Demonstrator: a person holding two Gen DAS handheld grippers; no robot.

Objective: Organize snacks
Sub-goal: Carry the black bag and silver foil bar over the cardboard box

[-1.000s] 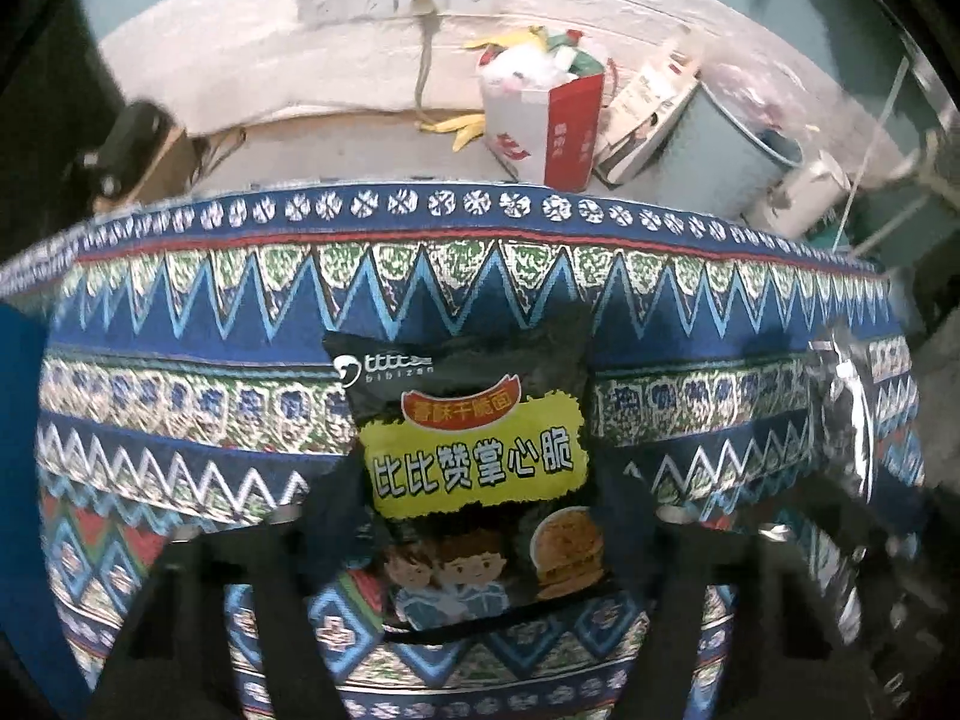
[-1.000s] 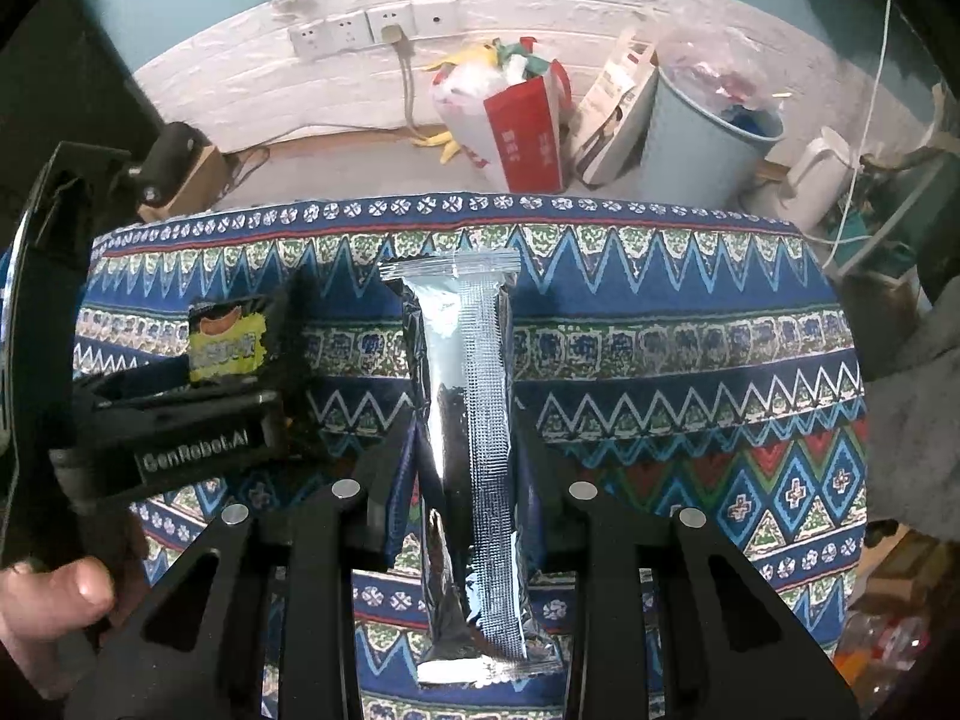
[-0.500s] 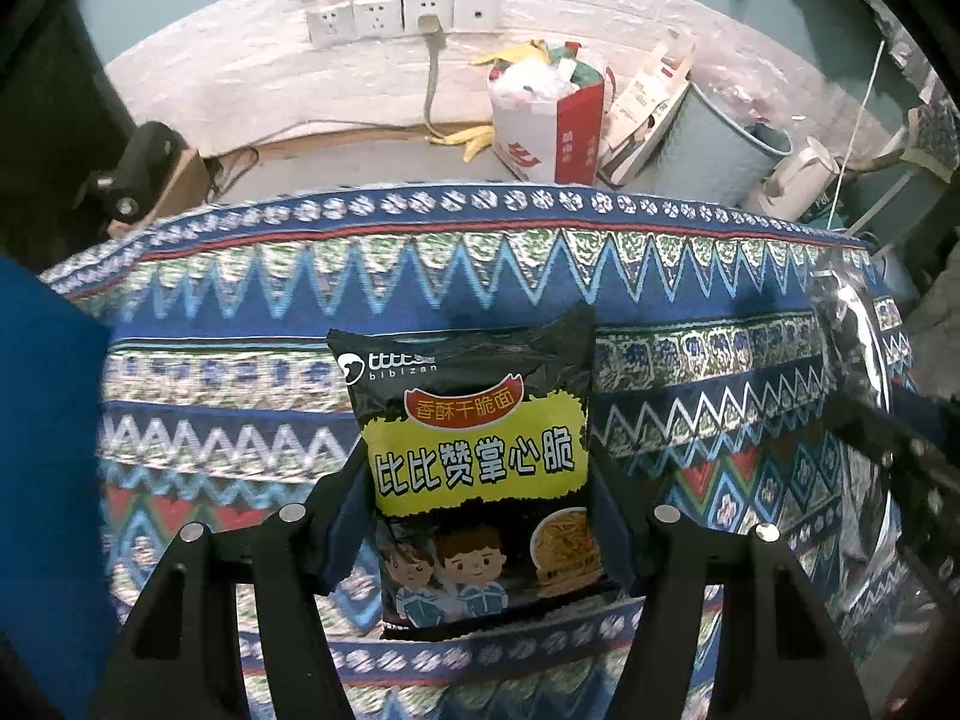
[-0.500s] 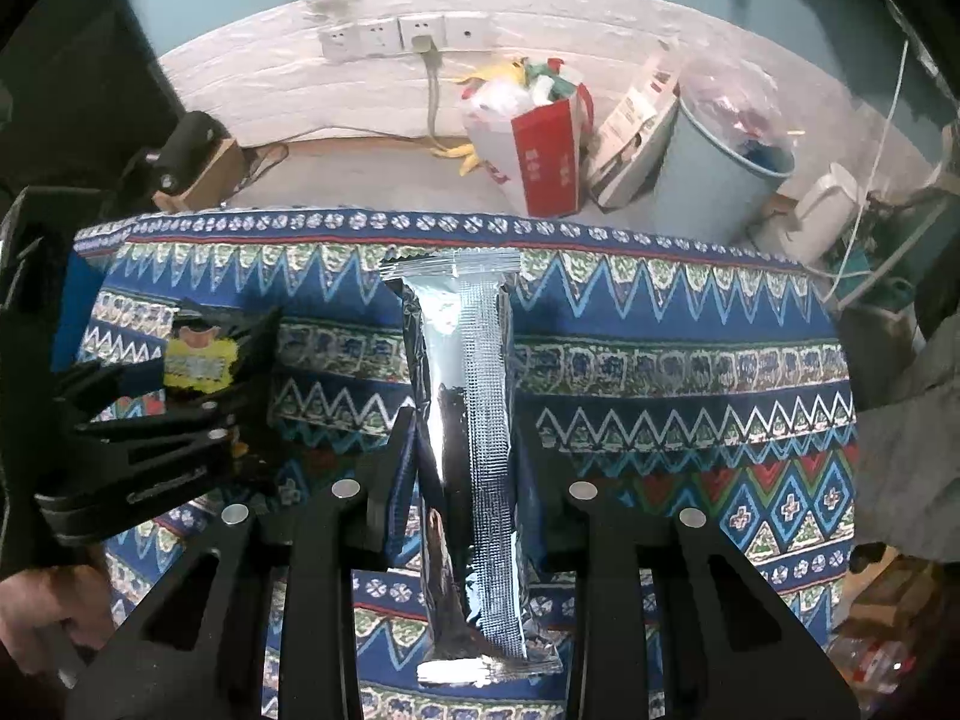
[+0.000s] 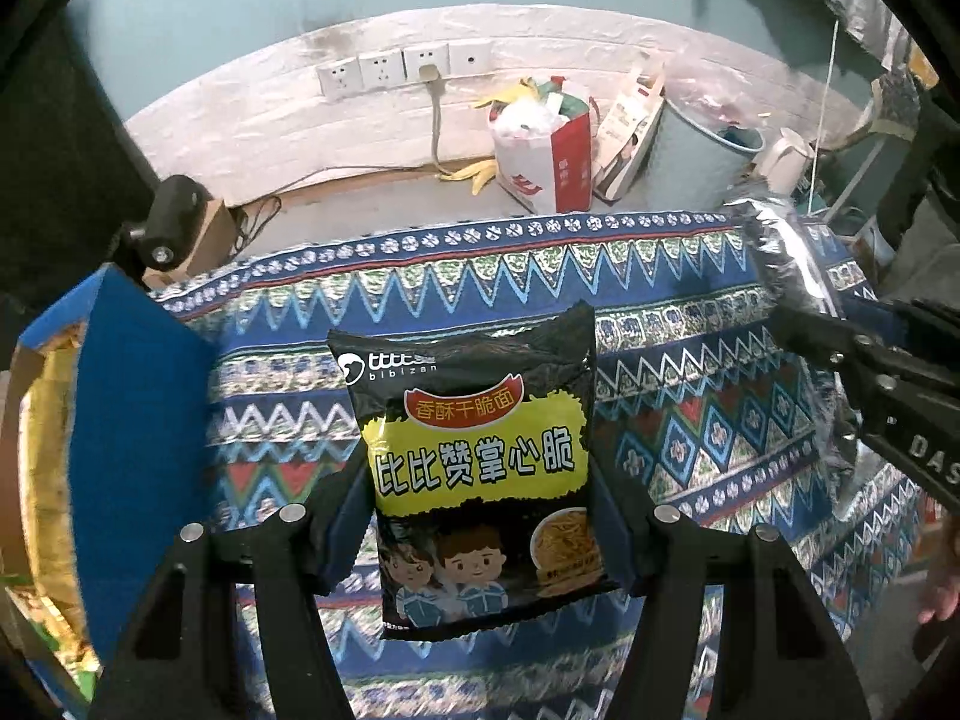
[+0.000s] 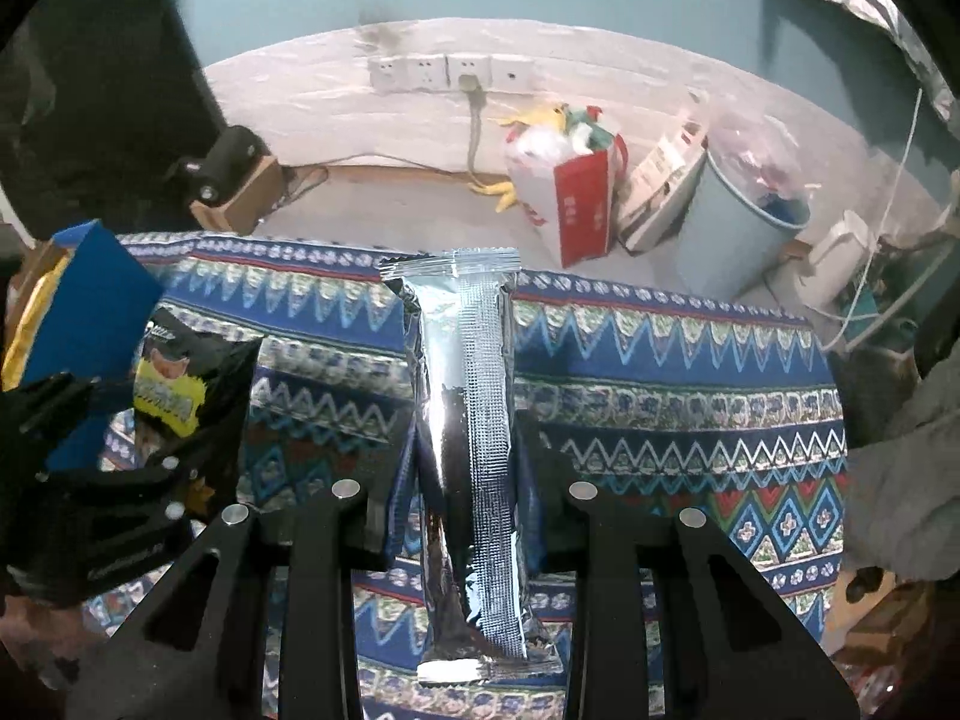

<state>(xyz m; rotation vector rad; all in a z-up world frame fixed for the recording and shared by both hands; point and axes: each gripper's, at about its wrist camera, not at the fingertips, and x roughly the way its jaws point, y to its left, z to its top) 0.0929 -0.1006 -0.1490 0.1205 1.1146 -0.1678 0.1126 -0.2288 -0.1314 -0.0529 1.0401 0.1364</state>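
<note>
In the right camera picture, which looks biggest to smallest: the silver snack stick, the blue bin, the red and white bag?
1. Silver snack stick, though it is nearest the camera.
2. Blue bin and red and white bag: too alike to rank.

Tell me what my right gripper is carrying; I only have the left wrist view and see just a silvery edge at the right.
Observer: The right gripper is shut on a long silver foil packet, held upright.
Operator: Any print on it?
Observer: None shows; the side facing the camera is plain foil with a seam down the middle.
Operator: Is its lower end free?
Observer: Yes, it hangs below the pads over the patterned cloth.
</note>
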